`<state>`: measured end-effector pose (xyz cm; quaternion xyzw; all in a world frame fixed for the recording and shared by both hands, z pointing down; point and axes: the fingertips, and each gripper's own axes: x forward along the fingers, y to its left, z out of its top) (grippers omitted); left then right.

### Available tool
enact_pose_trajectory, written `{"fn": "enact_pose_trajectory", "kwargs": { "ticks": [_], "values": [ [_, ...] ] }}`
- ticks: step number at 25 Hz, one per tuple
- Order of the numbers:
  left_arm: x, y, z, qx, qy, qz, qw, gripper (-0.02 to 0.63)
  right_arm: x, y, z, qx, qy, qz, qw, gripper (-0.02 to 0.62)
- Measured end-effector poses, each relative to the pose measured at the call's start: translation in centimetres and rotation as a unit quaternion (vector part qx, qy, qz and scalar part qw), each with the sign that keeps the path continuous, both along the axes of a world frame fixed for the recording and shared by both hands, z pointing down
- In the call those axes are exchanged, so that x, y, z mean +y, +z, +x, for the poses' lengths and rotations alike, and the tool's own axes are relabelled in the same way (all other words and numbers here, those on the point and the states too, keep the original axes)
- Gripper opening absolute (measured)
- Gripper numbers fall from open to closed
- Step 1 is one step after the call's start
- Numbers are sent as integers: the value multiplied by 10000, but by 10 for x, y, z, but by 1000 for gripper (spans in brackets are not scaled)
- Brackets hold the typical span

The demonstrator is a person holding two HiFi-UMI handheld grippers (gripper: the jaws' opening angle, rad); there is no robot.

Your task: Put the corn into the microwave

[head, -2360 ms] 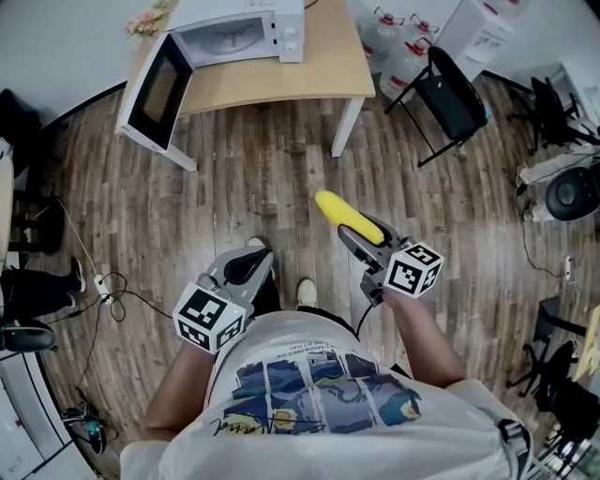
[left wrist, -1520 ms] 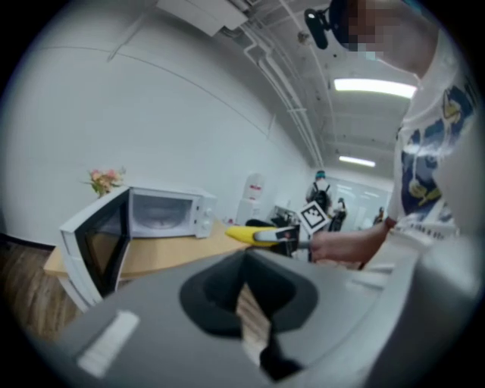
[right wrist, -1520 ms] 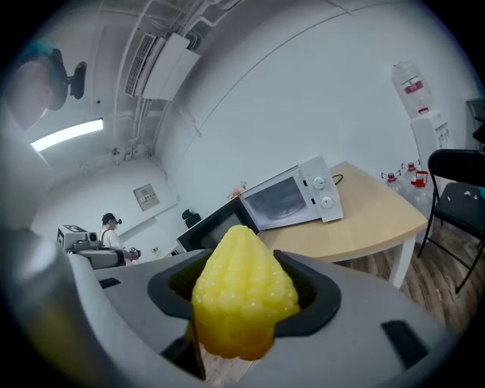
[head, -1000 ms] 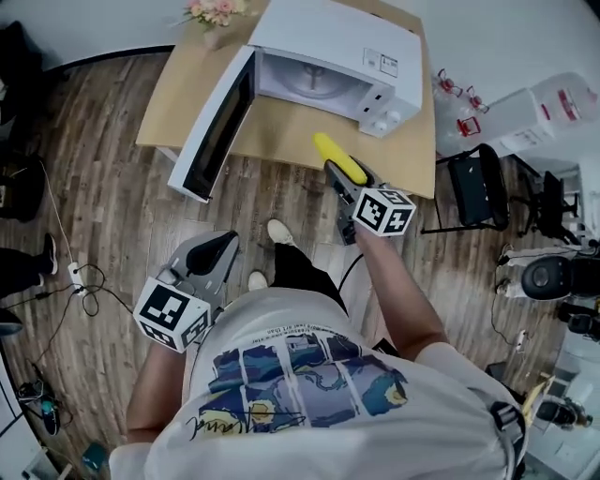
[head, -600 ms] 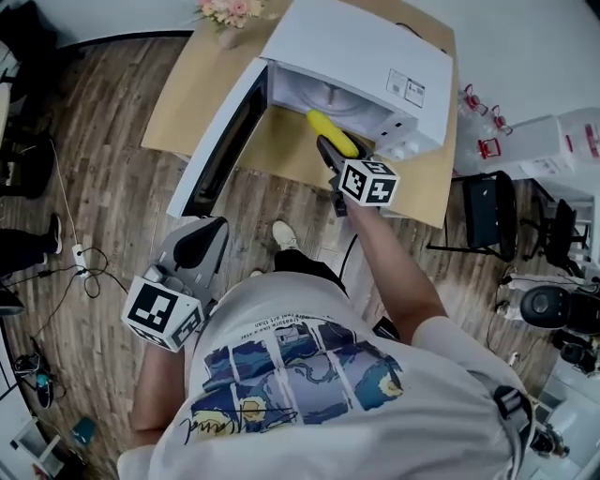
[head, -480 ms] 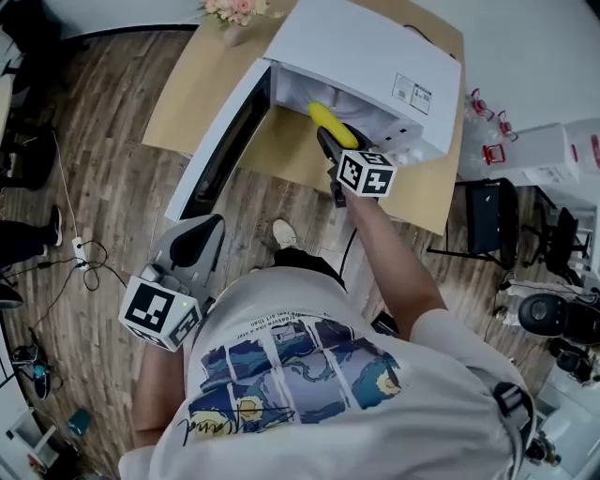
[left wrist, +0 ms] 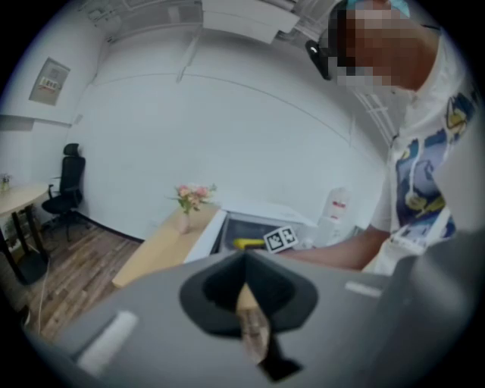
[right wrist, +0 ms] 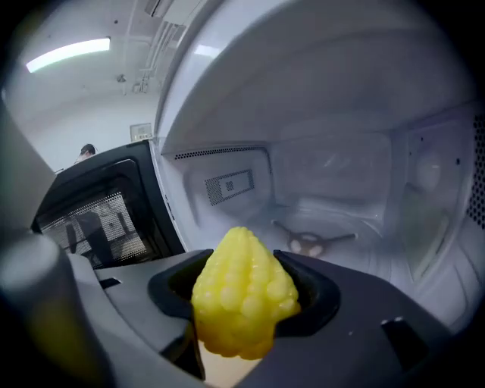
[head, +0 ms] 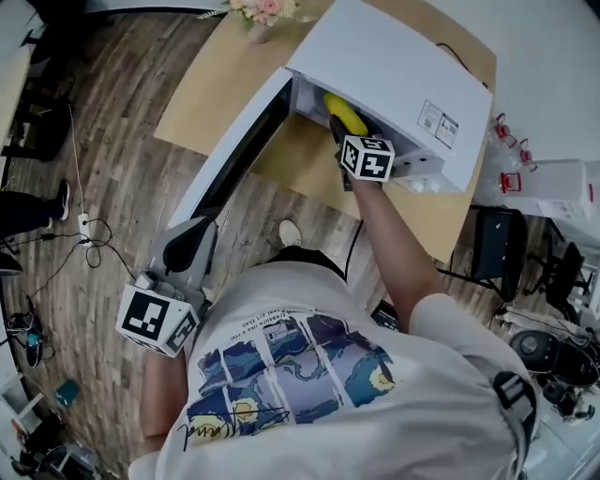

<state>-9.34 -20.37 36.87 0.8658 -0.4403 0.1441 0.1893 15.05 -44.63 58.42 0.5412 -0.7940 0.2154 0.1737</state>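
Observation:
A yellow corn cob [head: 343,112] is held in my right gripper [head: 341,125], which is shut on it. The cob's tip reaches into the opening of the white microwave [head: 403,75], whose door [head: 239,155] hangs open to the left. In the right gripper view the corn [right wrist: 242,301] sticks out between the jaws. Beyond it lie the empty cavity and the turntable hub [right wrist: 309,242]. My left gripper [head: 186,246] hangs low by the person's side, shut with nothing in it. The left gripper view shows the microwave [left wrist: 254,226] and the corn [left wrist: 247,244] far off.
The microwave stands on a wooden table [head: 225,80] with a vase of flowers [head: 267,11] at its far end. A black chair [head: 494,246] and water bottles [head: 553,183] stand to the right. Cables [head: 82,239] lie on the wood floor at left.
The person has walked up to the table. My right gripper has carried the corn forward, from in front of the microwave into its opening. The left gripper stays low at the side.

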Motion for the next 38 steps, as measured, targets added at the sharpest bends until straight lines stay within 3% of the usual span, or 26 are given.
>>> {"fn": "enact_pose_trajectory", "kwargs": {
  "ticks": [11,23,33,38],
  "values": [
    [-9,6,-12,-14,-484,-117,9988,8,-36,13,-15,585,-298,-56,9978,250],
    [-4,11,-15,-25,-755,-187,9970,8,-42,31,-32,1164,-477,-708,9895,250],
    [3,12,-22,-69,-901,-223,9957,9,-56,36,-32,1849,-628,-558,9792,251],
    [6,12,-23,-87,-879,-238,9958,8,-57,39,-33,1911,-722,-590,9771,252]
  ]
}}
